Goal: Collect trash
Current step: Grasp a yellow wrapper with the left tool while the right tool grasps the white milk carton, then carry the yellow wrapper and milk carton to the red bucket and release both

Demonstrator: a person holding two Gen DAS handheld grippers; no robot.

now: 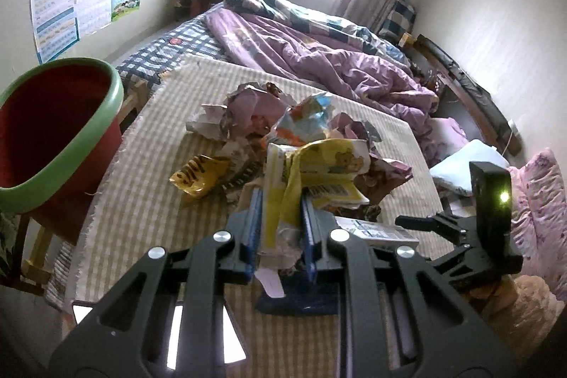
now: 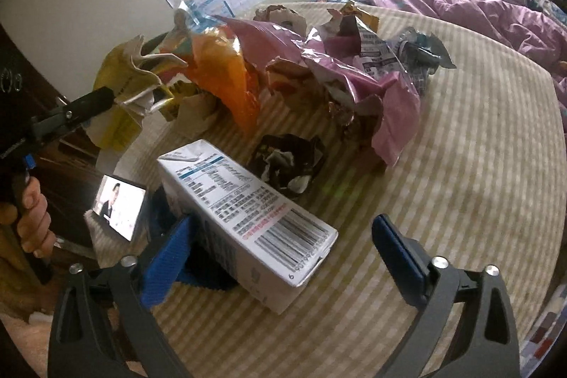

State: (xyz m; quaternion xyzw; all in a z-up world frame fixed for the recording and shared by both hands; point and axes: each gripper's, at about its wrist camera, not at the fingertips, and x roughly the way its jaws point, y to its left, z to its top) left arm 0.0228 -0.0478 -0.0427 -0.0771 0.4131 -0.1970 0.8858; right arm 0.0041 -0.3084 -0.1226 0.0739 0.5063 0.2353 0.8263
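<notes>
Both tongs are out over the striped mat point(image 2: 460, 165). Left tongs point(image 1: 280, 218) are pinched tight on a yellow wrapper point(image 1: 319, 172), which sticks up between the 2 blue pads point(image 1: 253, 222). From the right camera you can see those same left tongs point(image 2: 110, 96) at 9 o'clock, with the yellow wrapper point(image 2: 120, 77) hanging from the tip and a hand point(image 2: 32, 222) on the grip lower down.

Right tongs point(image 2: 283, 243) are wide apart. A white carton point(image 2: 244, 215) lies on its side between them. Its left side sits right by the left blue pad point(image 2: 166, 257), but I cannot tell if they touch. The right pad point(image 2: 397, 254) is clear of the carton, with bare mat between them. From the left camera the carton point(image 1: 375, 231) shows only a little at 3 o'clock, and the back of the right tongs point(image 1: 489, 211) shows a small green light.

At 12 o'clock from the carton is the trash pile point(image 2: 301, 66): pink, orange and grey wrappers, all crumpled. A dark crumpled wrapper point(image 2: 287, 162) lies just past the carton. A small phone point(image 2: 118, 206) with a lit screen stands at 9 o'clock from the carton.

At 9 o'clock in the left camera is a red bin point(image 1: 53, 130) with a green rim, beside the mat. A purple blanket point(image 1: 319, 59) is bunched up at 1 o'clock.
</notes>
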